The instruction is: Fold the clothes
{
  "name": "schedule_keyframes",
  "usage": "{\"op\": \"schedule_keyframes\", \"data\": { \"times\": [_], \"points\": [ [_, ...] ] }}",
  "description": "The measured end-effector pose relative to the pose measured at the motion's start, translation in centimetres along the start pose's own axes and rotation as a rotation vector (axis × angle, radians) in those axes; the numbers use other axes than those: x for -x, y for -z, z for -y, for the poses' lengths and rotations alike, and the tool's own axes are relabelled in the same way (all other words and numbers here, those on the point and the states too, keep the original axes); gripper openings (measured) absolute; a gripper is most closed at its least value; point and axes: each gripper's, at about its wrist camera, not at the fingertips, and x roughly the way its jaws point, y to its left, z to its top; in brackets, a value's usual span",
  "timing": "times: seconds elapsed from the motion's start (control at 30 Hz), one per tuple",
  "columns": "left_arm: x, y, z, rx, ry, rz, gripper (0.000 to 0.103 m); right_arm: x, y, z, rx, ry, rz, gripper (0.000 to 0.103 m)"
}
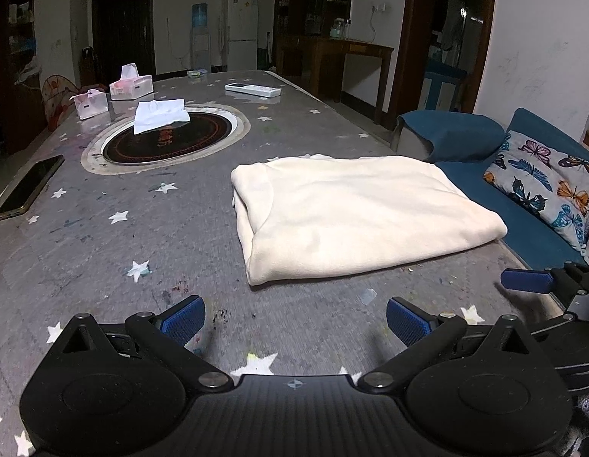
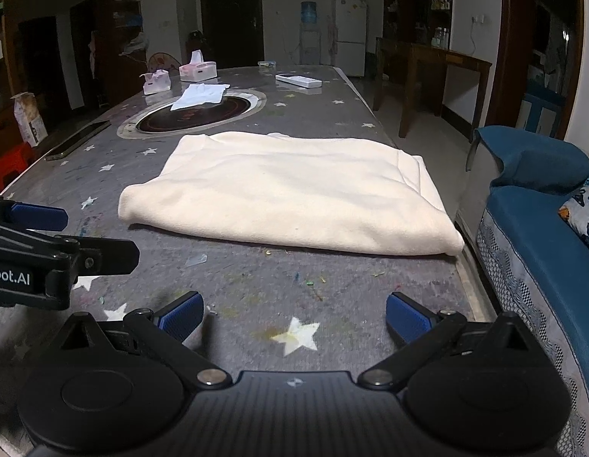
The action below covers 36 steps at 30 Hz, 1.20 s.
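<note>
A cream garment (image 1: pixel 355 213) (image 2: pixel 290 198) lies folded into a thick rectangle on the grey star-patterned table (image 1: pixel 149 236) (image 2: pixel 256 297), near its right edge. My left gripper (image 1: pixel 294 318) hovers open over the table just short of the garment's near edge, nothing between its blue pads. My right gripper (image 2: pixel 294 314) is open too, in front of the garment's near edge and apart from it. One blue finger of the right gripper (image 1: pixel 527 281) shows at the right in the left wrist view. The left gripper's fingers (image 2: pixel 39 215) enter the right wrist view from the left.
A round black cooktop inset (image 1: pixel 168 139) (image 2: pixel 195 112) holds a white cloth (image 1: pixel 161 116). Two tissue boxes (image 1: pixel 131 85), a white remote (image 1: pixel 252 89) and a phone (image 1: pixel 28 186) lie farther back. A blue sofa (image 2: pixel 542 236) with a butterfly cushion (image 1: pixel 546 186) stands beside the table's right edge.
</note>
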Motion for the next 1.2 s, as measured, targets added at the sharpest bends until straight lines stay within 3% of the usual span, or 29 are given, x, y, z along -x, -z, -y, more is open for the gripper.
{"op": "schedule_keyframes", "data": {
  "times": [1.2],
  "points": [
    [-3.2,-1.4,-2.5,0.029,-0.024,-0.046,0.103,-4.1,-2.4,-0.4,-0.007,0.014,-0.013,0.103]
  ]
}}
